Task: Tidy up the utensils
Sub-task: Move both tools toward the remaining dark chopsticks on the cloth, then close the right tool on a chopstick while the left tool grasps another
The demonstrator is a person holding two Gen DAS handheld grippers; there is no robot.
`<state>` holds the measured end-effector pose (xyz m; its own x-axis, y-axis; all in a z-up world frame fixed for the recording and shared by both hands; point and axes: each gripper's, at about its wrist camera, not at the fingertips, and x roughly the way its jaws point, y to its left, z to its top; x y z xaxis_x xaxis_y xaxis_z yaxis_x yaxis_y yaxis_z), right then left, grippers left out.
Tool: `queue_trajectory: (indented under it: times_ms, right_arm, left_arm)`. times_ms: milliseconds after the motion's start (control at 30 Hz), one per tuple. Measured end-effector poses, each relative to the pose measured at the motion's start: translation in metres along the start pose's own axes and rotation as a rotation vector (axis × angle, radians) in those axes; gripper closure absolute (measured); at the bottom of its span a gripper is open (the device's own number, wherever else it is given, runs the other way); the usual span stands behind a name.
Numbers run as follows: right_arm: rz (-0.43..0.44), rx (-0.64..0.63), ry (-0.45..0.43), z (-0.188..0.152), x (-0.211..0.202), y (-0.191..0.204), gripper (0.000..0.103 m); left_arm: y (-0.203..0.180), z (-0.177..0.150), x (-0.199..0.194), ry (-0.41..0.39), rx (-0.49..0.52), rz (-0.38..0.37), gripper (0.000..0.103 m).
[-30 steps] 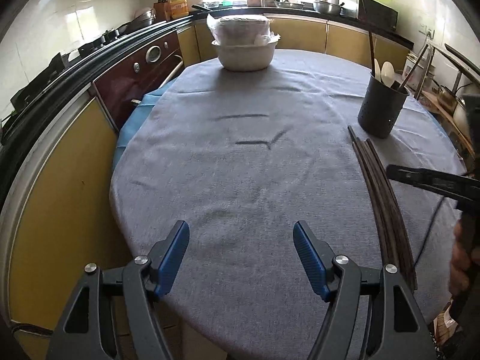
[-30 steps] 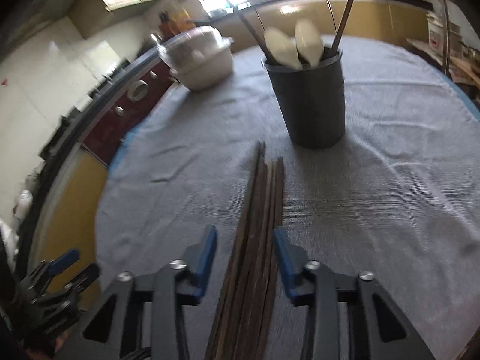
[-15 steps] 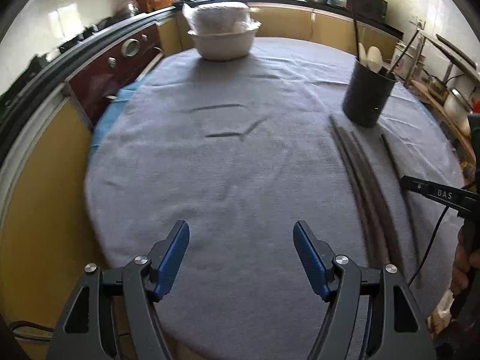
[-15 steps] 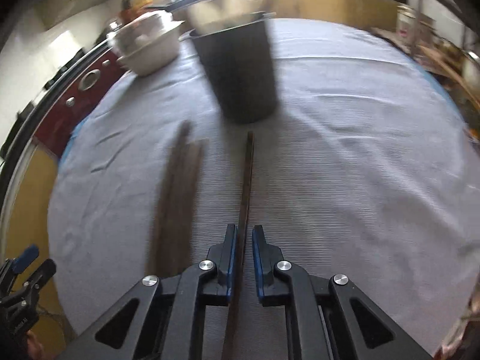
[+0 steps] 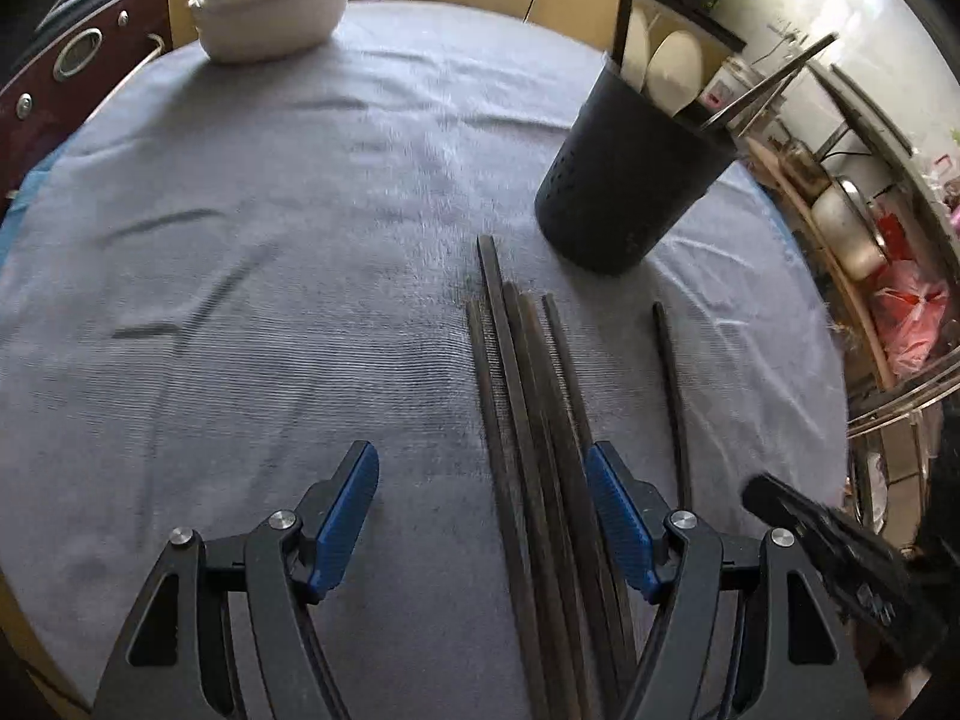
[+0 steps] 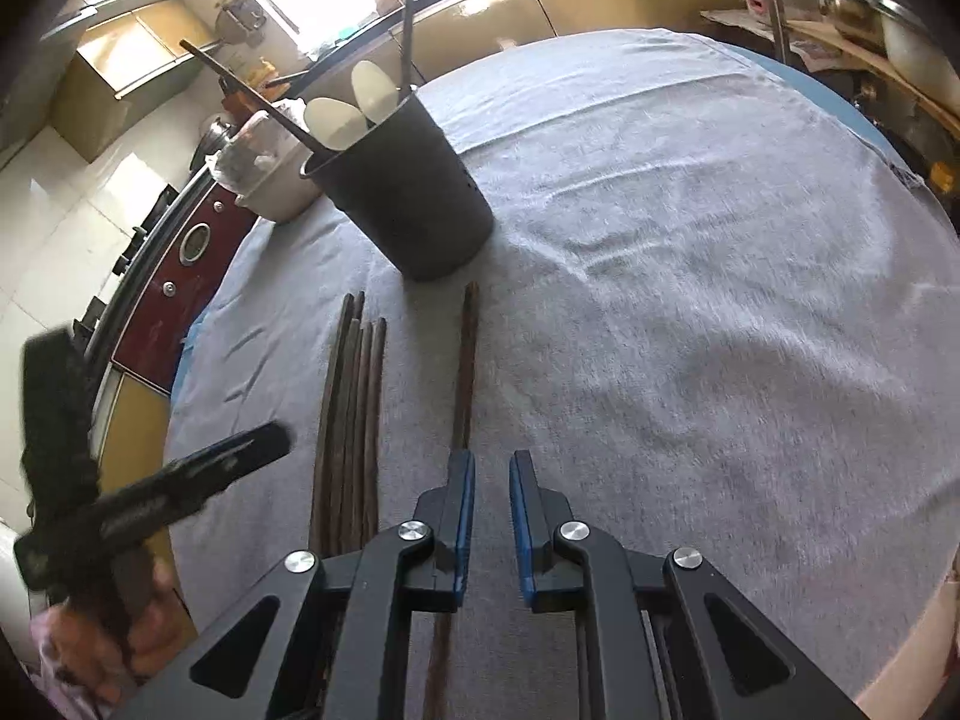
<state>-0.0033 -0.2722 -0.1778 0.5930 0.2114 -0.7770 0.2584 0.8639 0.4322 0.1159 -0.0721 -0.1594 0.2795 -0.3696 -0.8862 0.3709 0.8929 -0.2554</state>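
Several dark wooden chopsticks (image 5: 528,420) lie in a bundle on the grey tablecloth, pointing at the black utensil holder (image 5: 624,192). My left gripper (image 5: 480,462) hangs open over the bundle, which runs between its fingers close to the right one. One single chopstick (image 6: 465,360) lies apart, to the right of the bundle (image 6: 354,408). My right gripper (image 6: 491,462) is just above it with its jaws opening. A narrow gap shows cloth between the pads, and the chopstick passes under the left finger. The holder (image 6: 408,204) contains white spoons and long utensils.
A white covered bowl (image 5: 270,12) stands at the far left of the round table (image 5: 180,240). A dark red oven front and yellow cabinets curve behind it. A cluttered rack (image 5: 852,228) with pots stands past the table's right edge. A hand (image 6: 108,630) holds the left gripper.
My left gripper swung right and tipped down over the chopstick bundle. My right gripper closed on one chopstick, pulled it right, clear of the bundle, and its jaws have since parted a little.
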Motion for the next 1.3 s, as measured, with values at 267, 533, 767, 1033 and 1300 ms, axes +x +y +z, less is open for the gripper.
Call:
queue_trajectory:
  times_ms: [267,533,767,1033,1300]
  right_arm:
    - [0.018,0.008,0.000,-0.008,-0.005,-0.005,0.089]
    - [0.024,-0.010,-0.009,-0.007,-0.005,0.003,0.089]
    - [-0.001,-0.053,0.005,0.018,0.006,0.014,0.089]
    - [-0.009,-0.041,0.075,0.052,0.037,0.024,0.088]
    - [-0.125,-0.108,0.079,0.055,0.065,0.040,0.077]
  left_arm:
    - [-0.011,-0.008,0.004,-0.043,0.141,0.099,0.030]
    - [0.015,-0.026,-0.019,0.000,0.177,0.136,0.035]
    - [0.047,-0.011,-0.048,-0.042,0.107,0.088,0.036]
    - [0.027,0.032,-0.034,-0.042,0.114,0.056,0.036]
    - [0.015,0.060,0.017,0.039,0.120,0.002,0.089]
